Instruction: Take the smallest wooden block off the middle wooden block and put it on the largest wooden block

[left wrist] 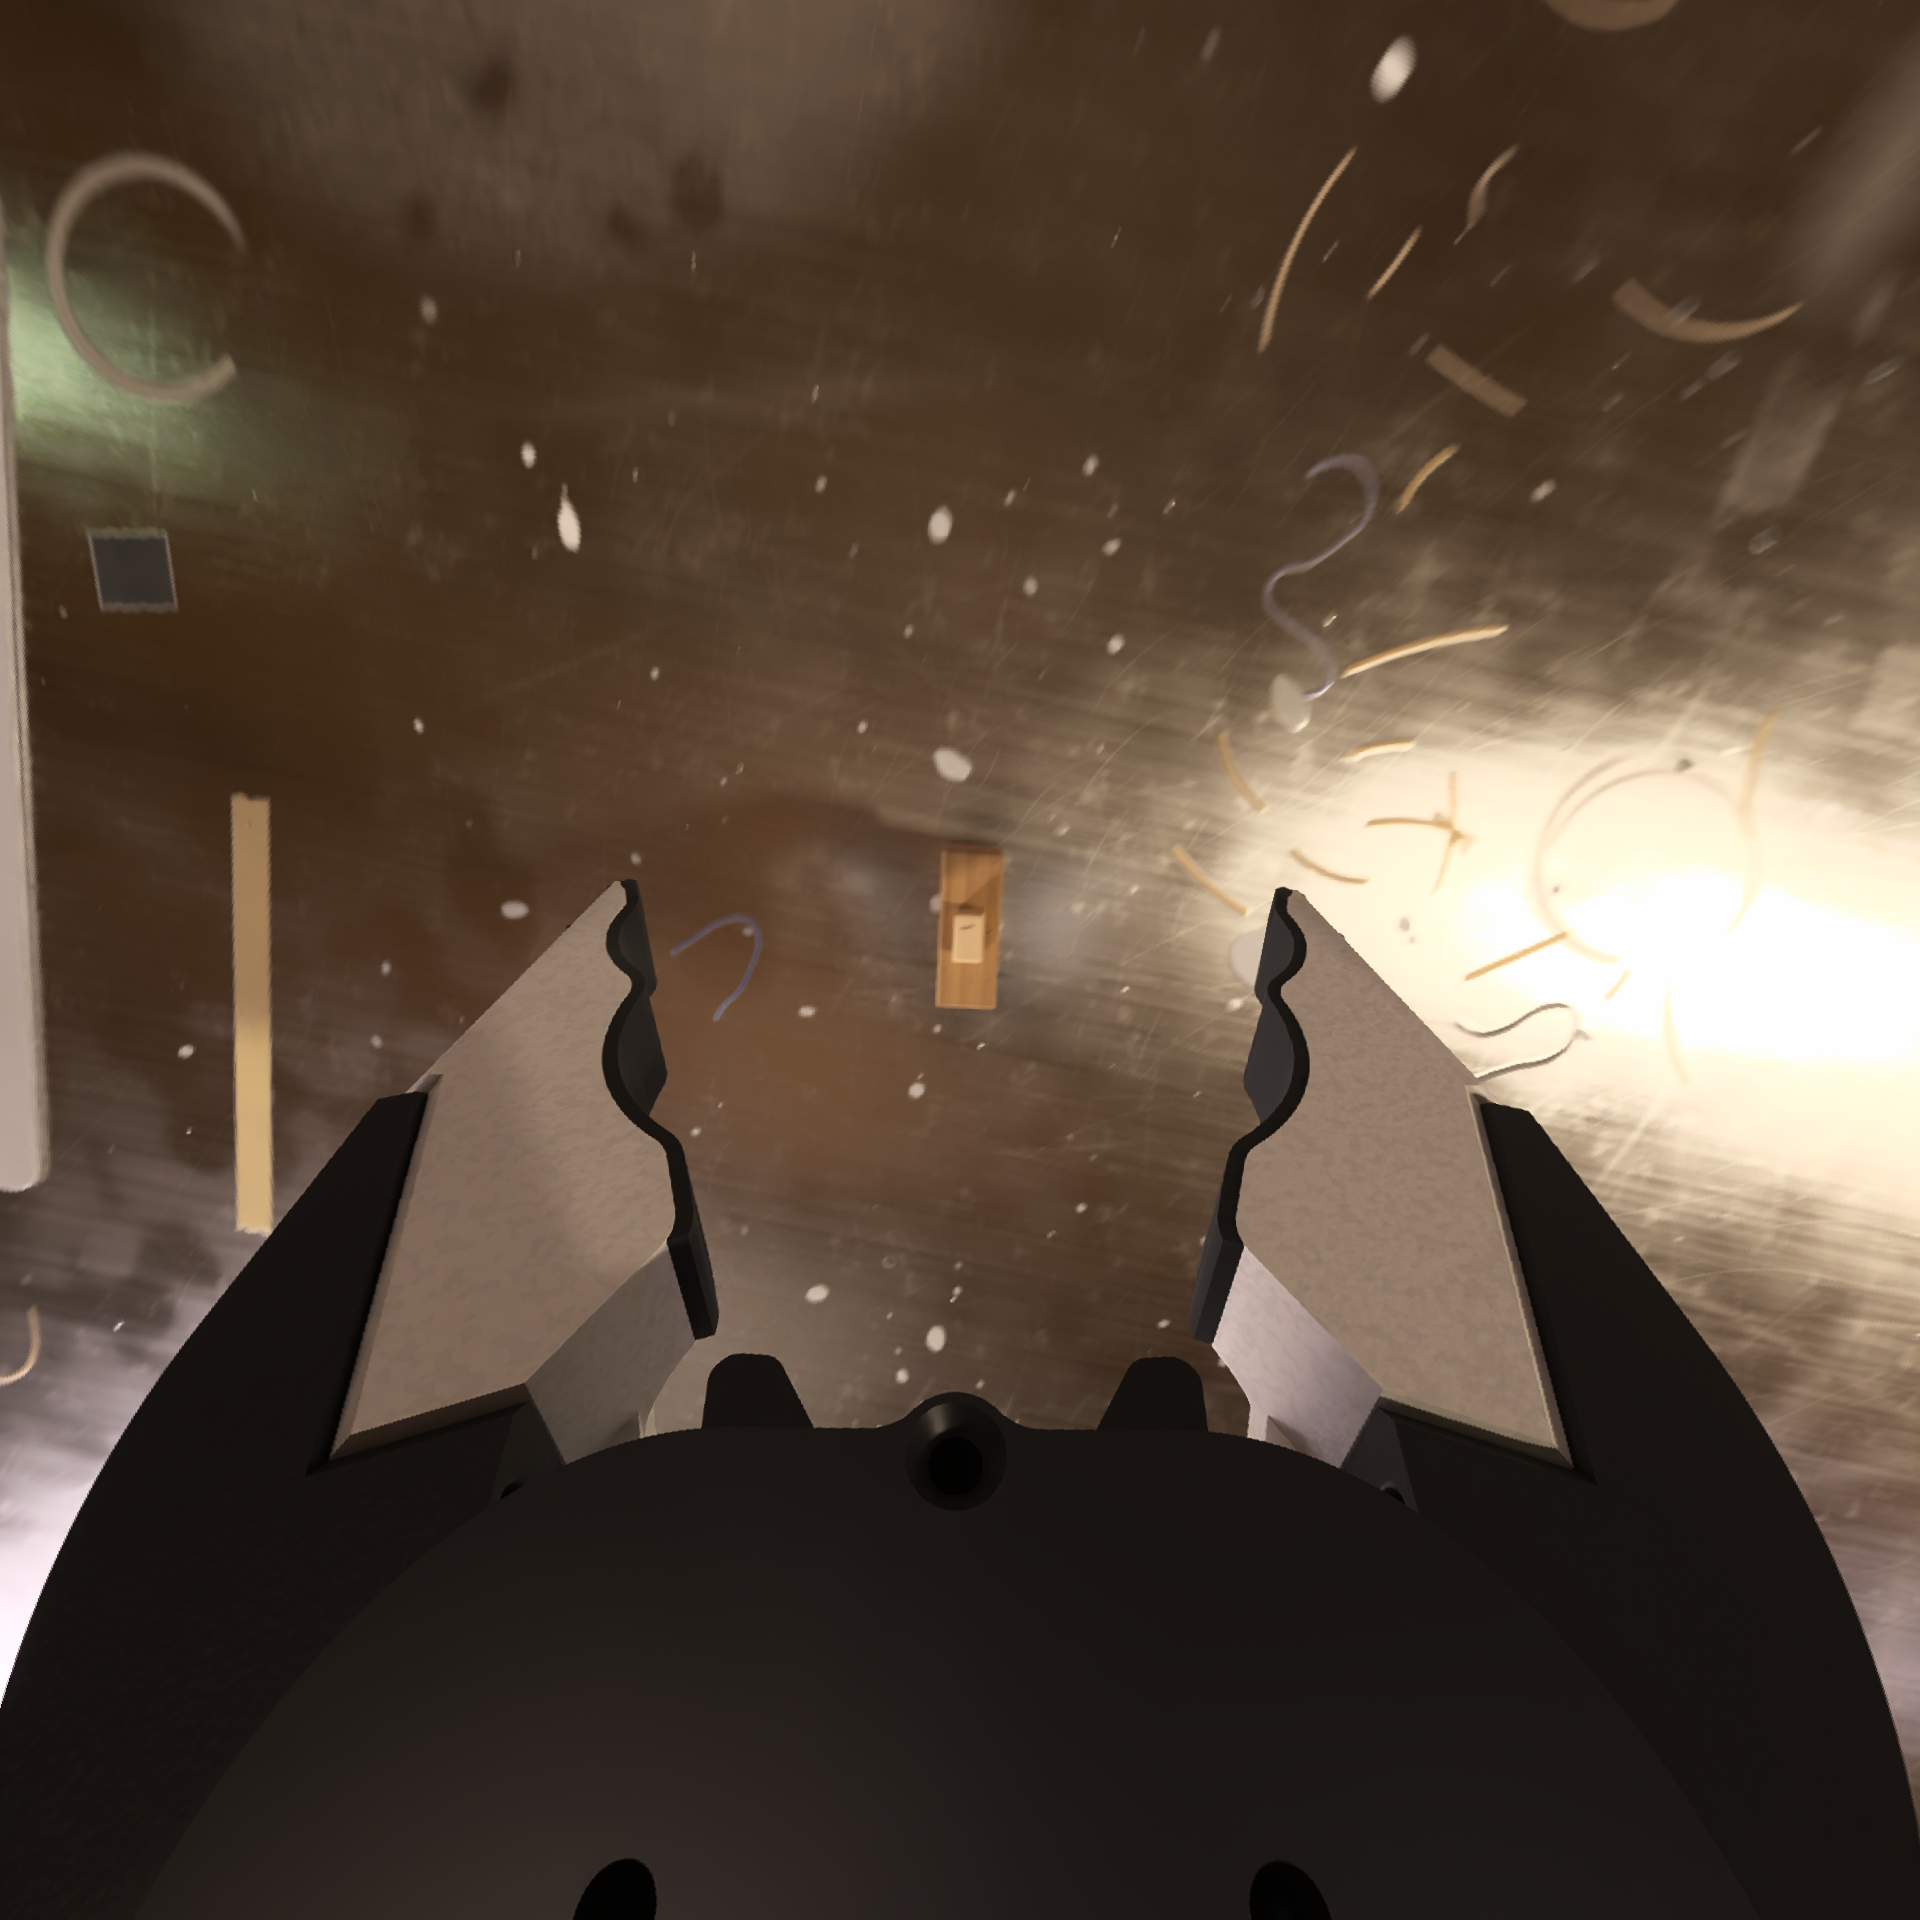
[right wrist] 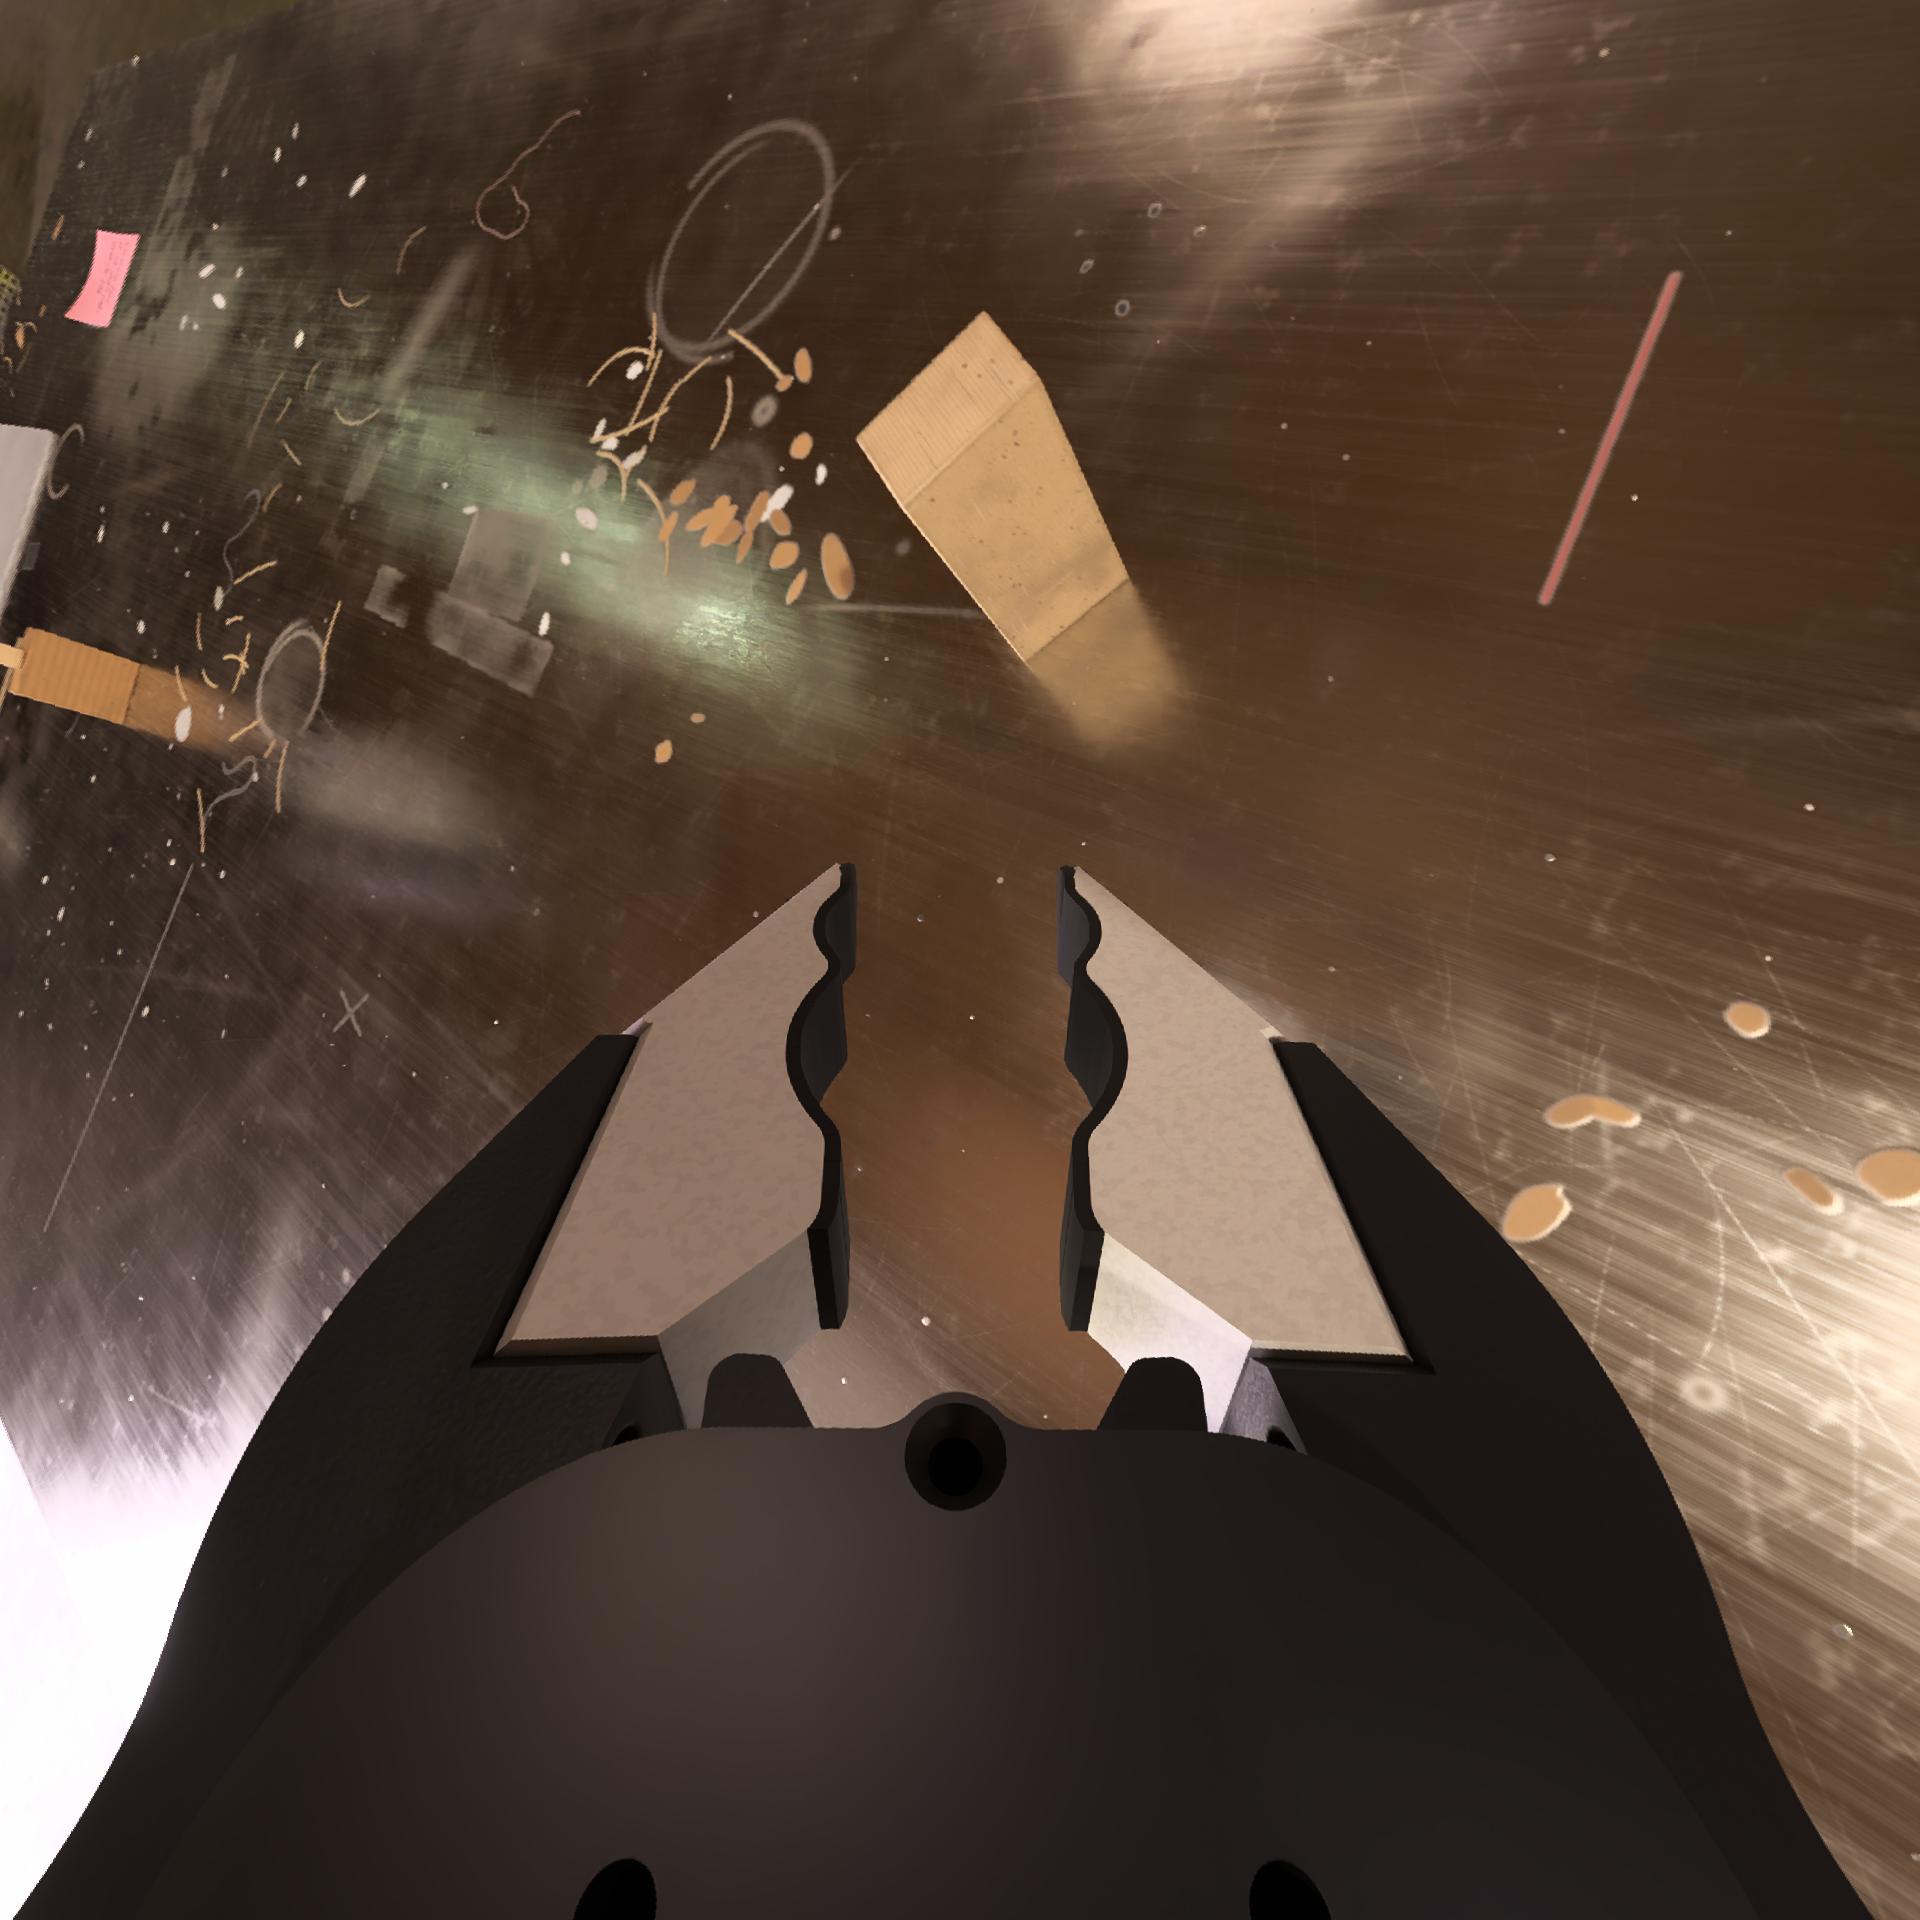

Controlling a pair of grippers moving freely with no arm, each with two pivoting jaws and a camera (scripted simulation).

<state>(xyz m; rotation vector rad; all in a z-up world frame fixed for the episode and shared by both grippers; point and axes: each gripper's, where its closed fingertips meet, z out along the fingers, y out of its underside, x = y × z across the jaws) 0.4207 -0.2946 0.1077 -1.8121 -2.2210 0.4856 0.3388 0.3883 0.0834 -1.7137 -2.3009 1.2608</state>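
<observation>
In the left wrist view the middle wooden block [left wrist: 968,987] lies far below on the brown scratched table. The smallest wooden block [left wrist: 968,940] sits on top of it. My left gripper [left wrist: 956,896] is wide open and empty, high above this stack, which shows between the fingers. In the right wrist view the largest wooden block [right wrist: 997,488] stands ahead of my right gripper [right wrist: 958,873], which is open with a narrower gap and empty. The middle block [right wrist: 78,675] shows at the far left edge there, and the small block is mostly cut off.
Wood shavings and chips [right wrist: 748,520] litter the table. A pale wooden strip [left wrist: 250,1008], a dark square patch [left wrist: 132,568] and a white object [left wrist: 16,831] lie at the left. A thin red stick [right wrist: 1608,436] lies right of the largest block. A pink note [right wrist: 102,275] is far left.
</observation>
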